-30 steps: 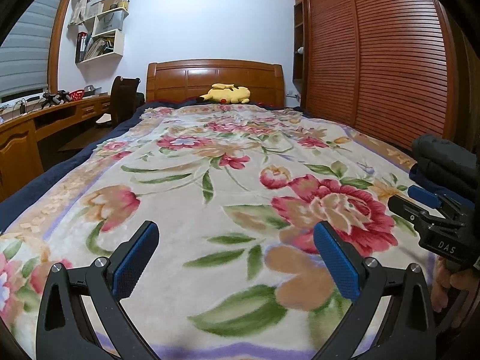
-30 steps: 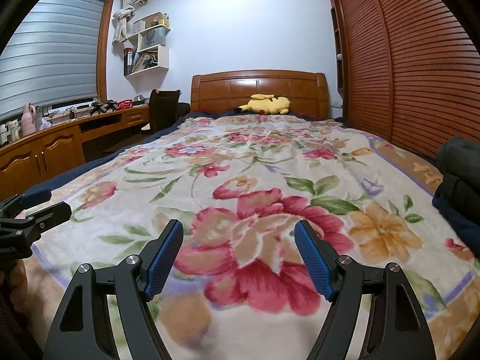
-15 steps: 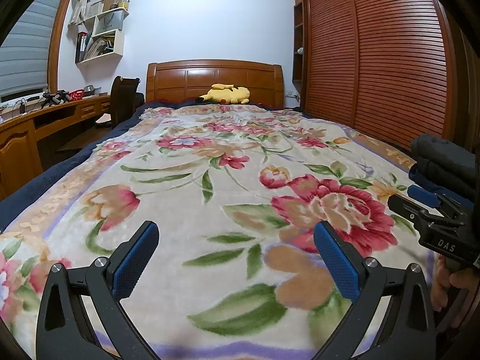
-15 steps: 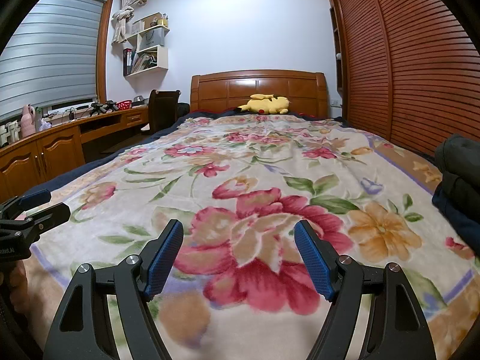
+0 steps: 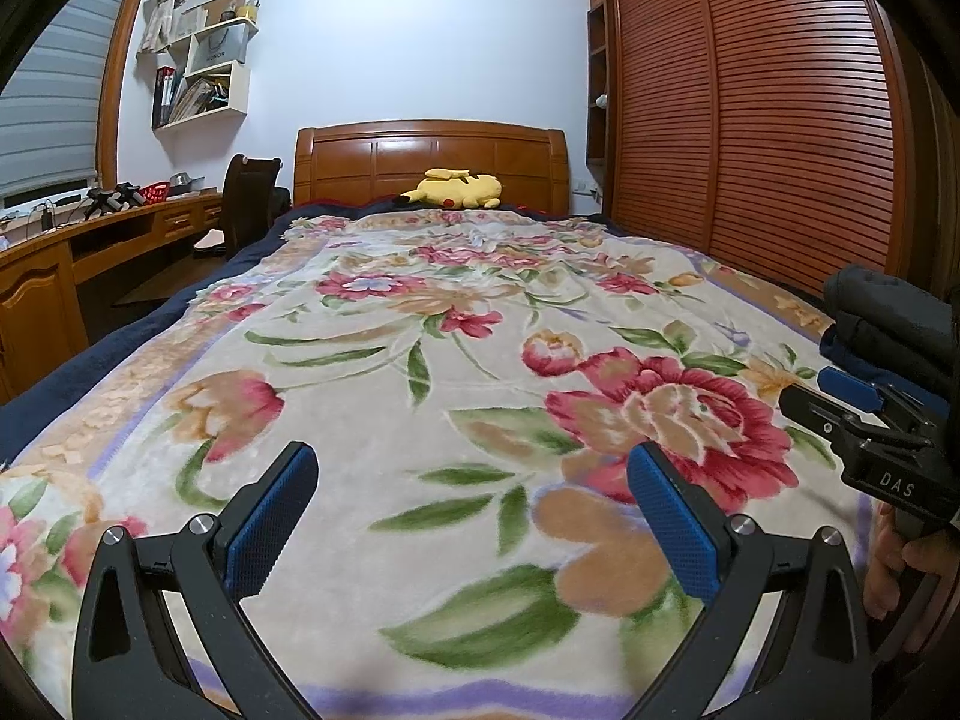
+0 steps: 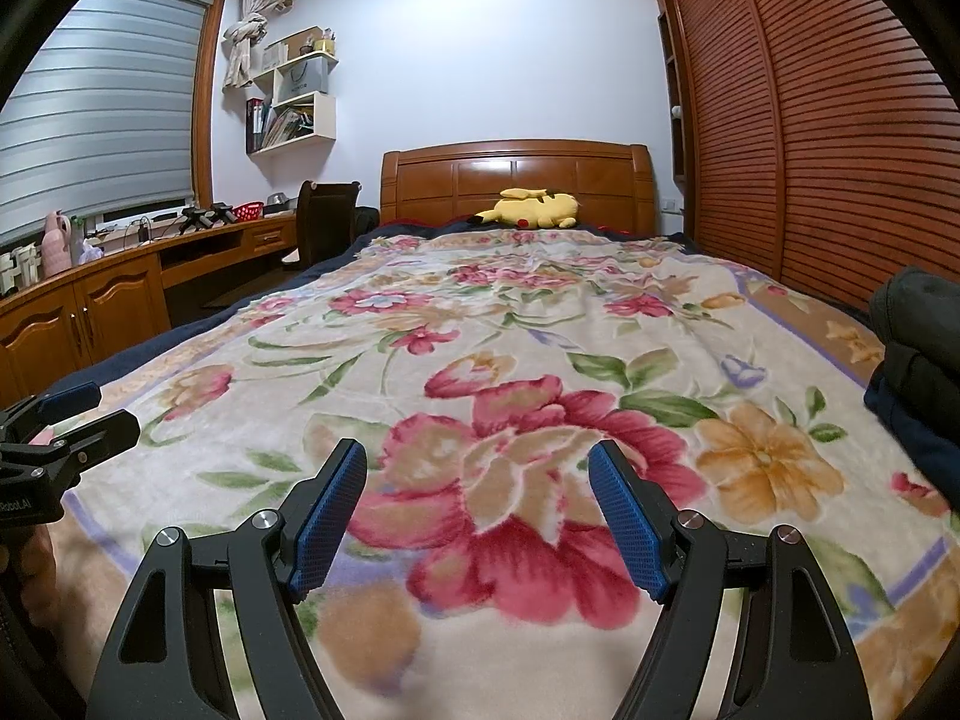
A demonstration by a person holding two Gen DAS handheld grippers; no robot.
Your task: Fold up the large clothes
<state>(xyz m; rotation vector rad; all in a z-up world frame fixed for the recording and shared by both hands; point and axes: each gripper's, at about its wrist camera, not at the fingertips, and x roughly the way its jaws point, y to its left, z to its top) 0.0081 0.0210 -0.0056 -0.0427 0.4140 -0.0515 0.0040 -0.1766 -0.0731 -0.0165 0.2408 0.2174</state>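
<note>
A wooden bed carries a floral blanket spread flat over a navy cover. A yellow plush lies by the headboard, and dark folded clothes sit stacked at the blanket's right edge.

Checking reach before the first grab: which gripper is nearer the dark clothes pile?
Right. The right gripper has the dark clothes pile just to its right; the left gripper sits farther left.

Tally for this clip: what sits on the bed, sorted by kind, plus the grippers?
Floral blanket: 1
Yellow plush toy: 1
Dark folded garments, stacked at the bed's right edge: at least 2, exact number unclear
Grippers, both open and empty: 2, left gripper, right gripper
Total: at least 6
</note>
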